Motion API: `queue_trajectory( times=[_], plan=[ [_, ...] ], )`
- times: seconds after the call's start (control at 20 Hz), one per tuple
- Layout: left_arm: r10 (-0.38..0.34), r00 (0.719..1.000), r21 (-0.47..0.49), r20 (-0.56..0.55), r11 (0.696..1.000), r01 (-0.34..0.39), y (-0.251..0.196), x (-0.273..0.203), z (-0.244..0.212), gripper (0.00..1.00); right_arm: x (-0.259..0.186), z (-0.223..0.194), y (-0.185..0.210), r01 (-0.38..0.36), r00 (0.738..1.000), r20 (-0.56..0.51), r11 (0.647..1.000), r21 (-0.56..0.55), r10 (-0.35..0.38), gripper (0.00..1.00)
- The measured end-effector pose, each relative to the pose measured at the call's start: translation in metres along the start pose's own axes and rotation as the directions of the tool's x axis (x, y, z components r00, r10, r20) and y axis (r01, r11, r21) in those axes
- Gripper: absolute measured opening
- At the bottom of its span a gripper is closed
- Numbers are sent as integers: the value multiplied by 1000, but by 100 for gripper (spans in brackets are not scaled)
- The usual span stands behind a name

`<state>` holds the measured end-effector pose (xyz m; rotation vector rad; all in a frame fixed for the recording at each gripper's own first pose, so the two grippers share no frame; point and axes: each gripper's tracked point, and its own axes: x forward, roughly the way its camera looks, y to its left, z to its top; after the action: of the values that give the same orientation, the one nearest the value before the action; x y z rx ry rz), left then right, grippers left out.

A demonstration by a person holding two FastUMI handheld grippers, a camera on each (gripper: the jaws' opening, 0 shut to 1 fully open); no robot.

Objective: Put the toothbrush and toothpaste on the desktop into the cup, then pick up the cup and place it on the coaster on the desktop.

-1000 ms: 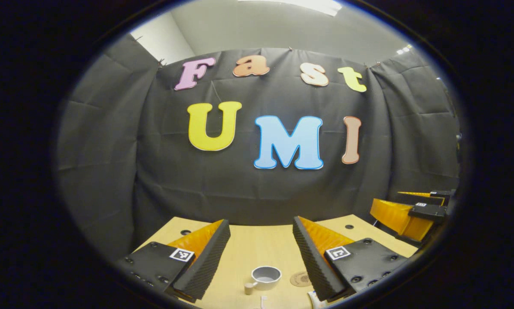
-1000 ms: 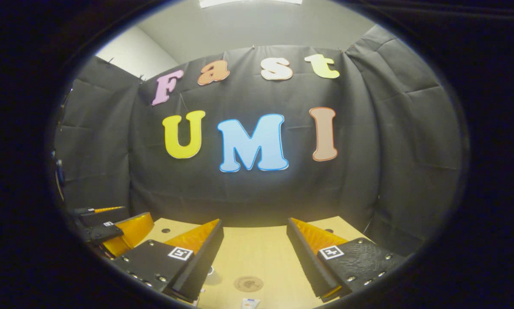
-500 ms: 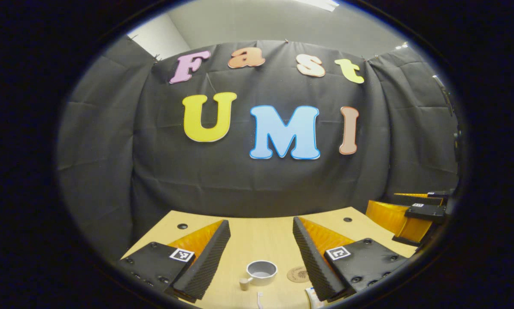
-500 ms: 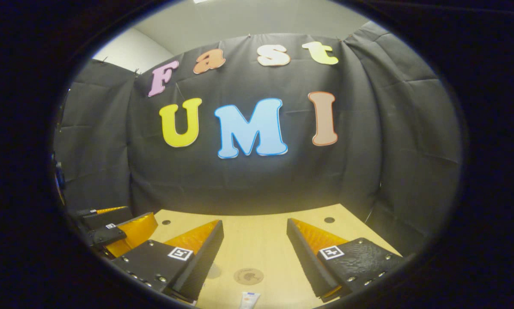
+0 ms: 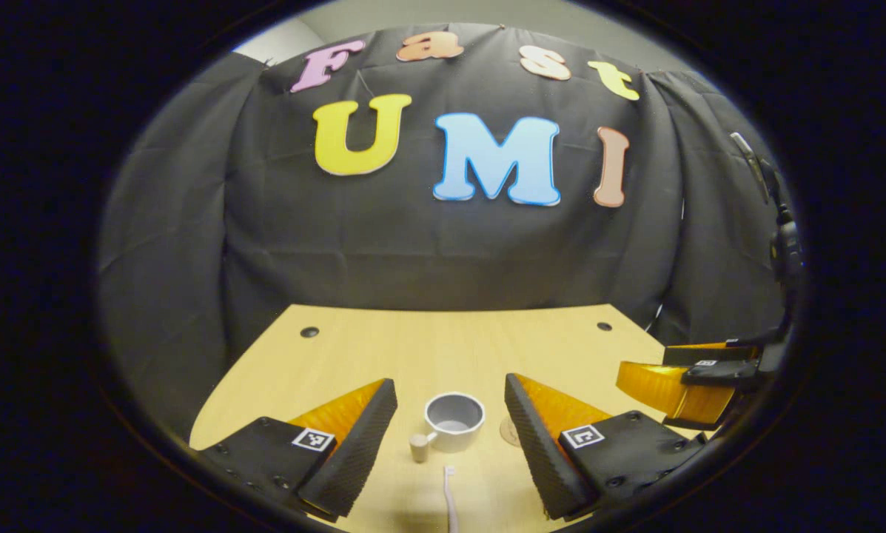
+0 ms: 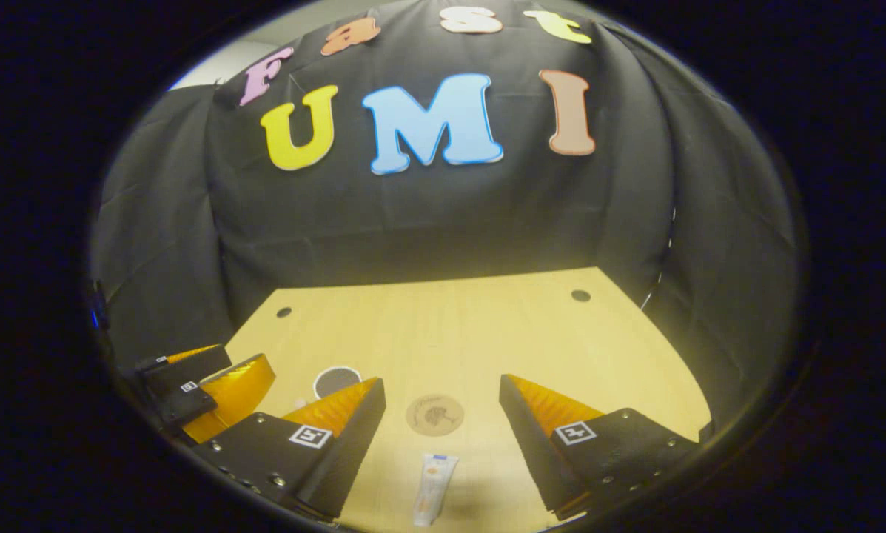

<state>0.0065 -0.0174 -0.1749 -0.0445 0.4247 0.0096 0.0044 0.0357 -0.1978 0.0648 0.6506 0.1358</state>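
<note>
Desktop [image 5: 383, 348]: pale wood, carries all four task items; I hold both grippers above its near edge

Left gripper [image 5: 450, 414]: fingers spread wide, nothing between them. It faces the cup and toothbrush head-on, so I judge it the nearer hand for the brush

Right gripper [image 6: 443, 414]: likewise gaping and empty. It faces the coaster and toothpaste, so I judge it the nearer hand for the tube

Cup [image 5: 454, 420]: grey, upright, mouth open and nothing in it, stub handle turned toward the left finger; stands just beside the coaster, apart from it. In the right gripper view its rim peeks past the left finger

Coaster [image 6: 434, 414]: round, brown, flat on the desktop, bare, straight ahead between the right fingers

Toothpaste [image 6: 434, 488]: white tube lying flat, below and nearer than the coaster. Its long axis runs along the right gripper's line of sight, so the fingers already straddle its width; which end carries the cap I cannot quite tell

Toothbrush [image 5: 451, 500]: thin, white, flat on the desktop, on the near side of the cup. Long axis points away from the left gripper toward the cup, centred between the fingers; a straight descent should bracket it
</note>
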Motion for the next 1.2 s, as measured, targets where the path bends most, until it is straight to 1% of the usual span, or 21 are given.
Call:
queue_trajectory(
  times=[0.1, 0.15, 0.2, 0.25, 0.3, 0.45, 0.5, 0.55, 0.6, 0.65, 0.7, 0.75, 0.8, 0.85, 0.9, 0.95, 1.0, 1.15, 1.2],
  plan=[
    [-3, 997, -7, -80, 1000, 2, 4, 10, -33, 96, 10, -30, 2, 2, 995, -101, 1000, 6, -1, 94],
    [-6, 993, -12, -122, 1000, 5, 5, 14, -49, 100, 14, -43, 1, 3, 990, -144, 1000, 9, -1, 93],
    [-9, 986, -18, -165, 1000, 7, 5, 19, -67, 96, 16, -56, 3, 3, 982, -191, 1000, 11, -1, 94],
    [-13, 978, -25, -209, 1000, 8, 5, 20, -85, 100, 19, -72, 3, 2, 973, -233, 1000, 12, 1, 94],
    [-16, 969, -32, -248, 999, 9, 6, 22, -103, 100, 21, -87, 2, 1, 963, -271, 1000, 15, 3, 94],
    [-24, 934, -46, -358, 999, 7, 7, 19, -144, 100, 24, -124, 6, 4, 922, -386, 999, 38, 11, 94],
    [-26, 920, -48, -391, 999, 8, 7, 22, -161, 96, 25, -136, 5, 7, 909, -418, 999, 40, 10, 94],
    [-26, 904, -46, -426, 999, 7, 8, 21, -176, 100, 26, -147, 4, 14, 893, -450, 999, 41, 6, 94],
    [-30, 884, -46, -467, 999, 9, 7, 20, -189, 96, 26, -158, 4, 21, 878, -479, 999, 46, 4, 94],
    [-34, 861, -47, -507, 999, 12, 6, 16, -201, 100, 26, -169, 3, 31, 861, -509, 998, 53, 0, 94],
    [-36, 840, -46, -541, 999, 13, 6, 15, -212, 98, 27, -178, 3, 38, 844, -536, 998, 55, -3, 94],
    [-35, 822, -43, -569, 999, 12, 7, 14, -221, 98, 27, -188, 2, 46, 828, -561, 998, 49, -10, 94],
    [-32, 806, -38, -591, 999, 11, 7, 13, -231, 100, 27, -196, 1, 51, 814, -581, 998, 46, -14, 94],
    [-28, 794, -34, -608, 999, 9, 8, 13, -233, 99, 28, -201, 1, 56, 802, -596, 997, 47, -17, 94],
    [-27, 785, -32, -619, 999, 9, 8, 11, -236, 98, 28, -203, 0, 61, 796, -605, 997, 52, -18, 94],
    [-23, 776, -28, -631, 1000, 7, 9, 10, -238, 100, 29, -207, 1, 65, 789, -614, 996, 54, -19, 94],
    [-19, 768, -26, -640, 1000, 3, 10, 10, -242, 98, 29, -211, 1, 67, 781, -625, 996, 53, -19, 94],
    [-8, 744, -32, -668, 999, -18, 11, 9, -250, 98, 30, -222, 2, 70, 759, -651, 996, 54, -18, 94],
    [-3, 738, -34, -675, 999, -27, 12, 7, -253, 95, 29, -224, 2, 70, 752, -659, 996, 50, -19, 94]
  ],
)
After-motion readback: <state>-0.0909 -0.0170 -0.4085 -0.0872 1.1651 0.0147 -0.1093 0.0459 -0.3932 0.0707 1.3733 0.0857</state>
